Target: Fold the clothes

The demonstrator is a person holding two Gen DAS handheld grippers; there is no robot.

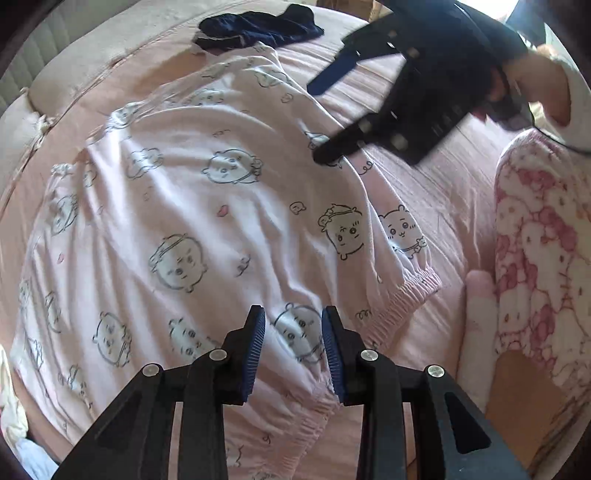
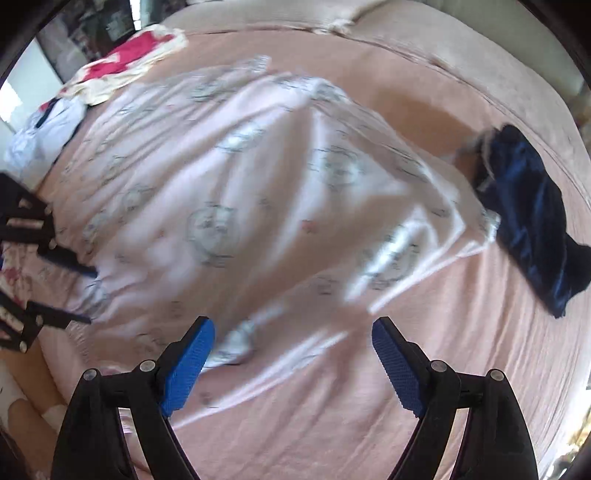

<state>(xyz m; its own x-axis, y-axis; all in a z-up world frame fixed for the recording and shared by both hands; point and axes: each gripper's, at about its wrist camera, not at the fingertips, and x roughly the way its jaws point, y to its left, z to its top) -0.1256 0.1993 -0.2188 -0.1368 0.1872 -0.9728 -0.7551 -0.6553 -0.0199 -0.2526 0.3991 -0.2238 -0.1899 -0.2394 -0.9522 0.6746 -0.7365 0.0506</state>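
Garment: I see pale pink cotton pyjama trousers printed with outlined cartoon animal faces (image 1: 207, 206), spread flat and wrinkled across the middle of the bed, one elastic ribbed cuff lying toward the near right edge.
Left gripper (image 1: 293, 354): my black tongs with blue ribbed pads point steeply down over the near hem; the jaws stand narrow, fabric shows in the gap, yet I cannot tell whether the pads pinch it.
Right gripper (image 2: 293, 365): jaws wide apart and nothing between them; it hangs over the trousers' edge and bare sheet.
Surface: a pink bed sheet (image 1: 424, 110) with a piped seam; a padded pale headboard (image 1: 40, 48) behind.
Around: a crumpled dark navy garment (image 1: 255, 29) just beyond the trousers' far end; a red and cream cloth (image 2: 125, 59) and a white garment (image 2: 44, 129) at the other end.
Person: a leg in pink-and-white cartoon fleece (image 1: 543, 258) at the bedside.
Hard to read: the right wrist view is smeared by motion, so the prints there blur.
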